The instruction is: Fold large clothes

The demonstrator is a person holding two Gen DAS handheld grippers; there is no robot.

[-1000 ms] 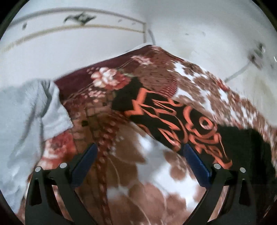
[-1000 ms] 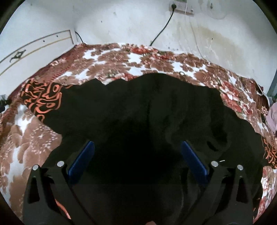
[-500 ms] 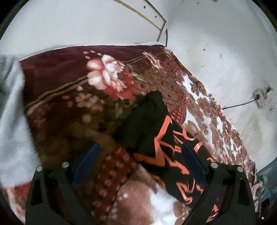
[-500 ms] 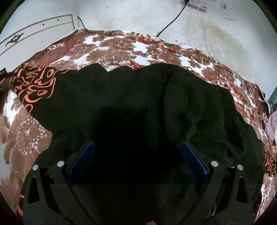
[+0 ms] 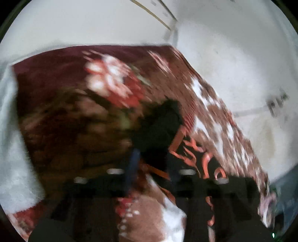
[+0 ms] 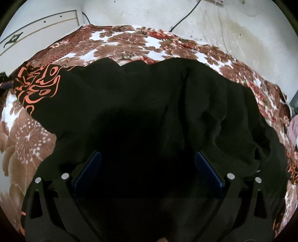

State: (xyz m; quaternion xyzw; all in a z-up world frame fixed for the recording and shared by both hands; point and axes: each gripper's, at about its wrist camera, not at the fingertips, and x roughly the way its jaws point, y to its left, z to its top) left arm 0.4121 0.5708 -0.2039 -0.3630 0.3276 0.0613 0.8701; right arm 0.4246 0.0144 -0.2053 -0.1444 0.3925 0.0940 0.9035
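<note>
left gripper (image 5: 151, 163) seemingly pinching black garment (image 6: 149, 104) | right gripper (image 6: 148, 167) wide open

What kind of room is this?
Probably a bedroom in a home: a floral blanket covers what looks like a bed, a black garment lies on it, and a cable runs up the stained wall.

The left black two-finger gripper with blue pads (image 5: 151, 163) is closing in, its fingers standing narrowly apart (the view is heavily blurred). The right black two-finger gripper with blue pads (image 6: 148, 168) is gaping wide, fingers pointing toward twelve o'clock.
</note>
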